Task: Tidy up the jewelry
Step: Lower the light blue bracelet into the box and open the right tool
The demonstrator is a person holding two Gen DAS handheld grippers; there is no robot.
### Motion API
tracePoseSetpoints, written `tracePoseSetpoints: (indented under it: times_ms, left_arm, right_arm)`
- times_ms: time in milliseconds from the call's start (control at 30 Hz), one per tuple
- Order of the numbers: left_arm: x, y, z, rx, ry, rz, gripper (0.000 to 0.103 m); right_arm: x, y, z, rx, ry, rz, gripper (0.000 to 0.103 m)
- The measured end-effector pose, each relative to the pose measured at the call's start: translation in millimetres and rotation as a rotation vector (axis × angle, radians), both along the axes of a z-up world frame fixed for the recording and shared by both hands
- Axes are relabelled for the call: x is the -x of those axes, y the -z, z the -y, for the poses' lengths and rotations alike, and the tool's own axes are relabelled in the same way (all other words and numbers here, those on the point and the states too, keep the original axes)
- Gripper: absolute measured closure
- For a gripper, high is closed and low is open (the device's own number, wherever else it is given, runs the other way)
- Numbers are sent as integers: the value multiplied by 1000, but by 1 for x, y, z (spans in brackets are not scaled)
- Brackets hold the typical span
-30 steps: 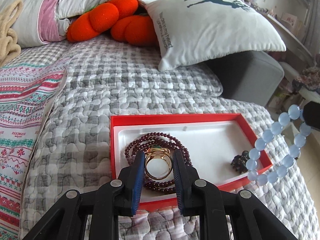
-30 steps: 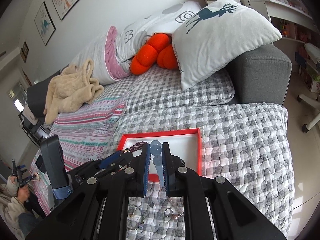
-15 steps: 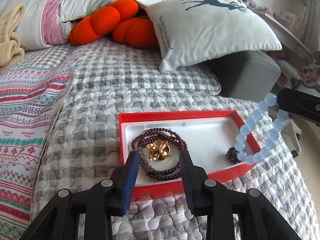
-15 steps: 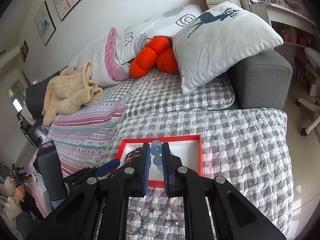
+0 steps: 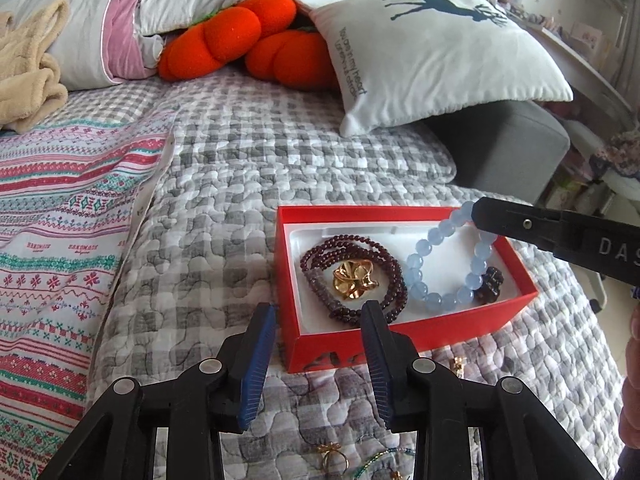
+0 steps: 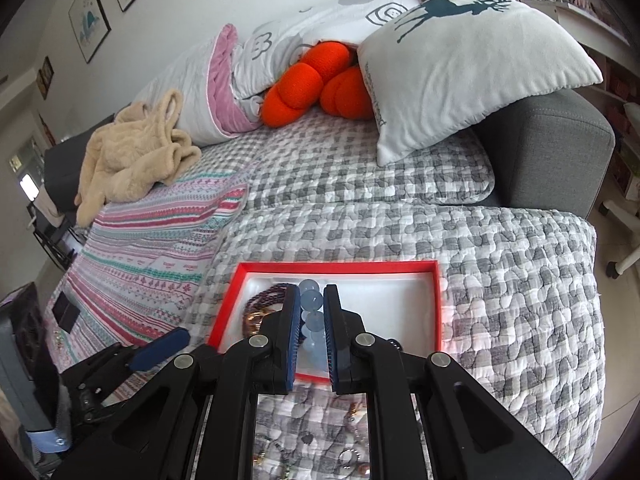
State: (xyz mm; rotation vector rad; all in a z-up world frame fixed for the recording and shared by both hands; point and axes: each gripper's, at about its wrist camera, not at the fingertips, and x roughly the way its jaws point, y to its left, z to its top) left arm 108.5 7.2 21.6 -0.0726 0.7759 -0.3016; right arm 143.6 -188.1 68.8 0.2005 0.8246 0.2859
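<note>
My right fingers (image 6: 311, 305) grip the blue bracelet (image 5: 440, 264) over the red box (image 5: 408, 330). My left fingers (image 5: 320, 326) stand apart and empty, at the box's near left corner.

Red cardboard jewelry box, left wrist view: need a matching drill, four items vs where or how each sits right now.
Items:
1. light blue round-bead bracelet
2. gold flower-shaped ornament
3. dark garnet-coloured bead strand
4. small black ornament

States:
A. lies inside the coil of dark beads
B. clamped in the right gripper, hanging into the red cardboard jewelry box
C. coiled on the white liner at the box's left side
D. sits at the box's right end, next to the blue beads

Pairs: 1-B, 2-A, 3-C, 4-D
</note>
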Motion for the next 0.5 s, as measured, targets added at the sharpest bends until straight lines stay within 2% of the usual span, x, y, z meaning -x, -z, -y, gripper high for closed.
tracePoseSetpoints:
  times_ms: [100, 433, 467, 500]
  left_arm:
    - [-1, 1, 2, -7, 5, -4, 65]
    - [0, 1, 3, -28, -3, -9, 65]
    - [1, 1, 3, -27, -3, -9, 64]
    - [2, 0, 2, -28, -5, -8, 59]
  right_arm:
    - [-8, 8, 7, 32, 22, -5, 90]
    - [-21, 26, 20, 40, 40, -24, 88]
    - [-21, 27, 21, 26, 33, -39, 83]
    - [-21, 26, 21, 17, 25, -49, 73]
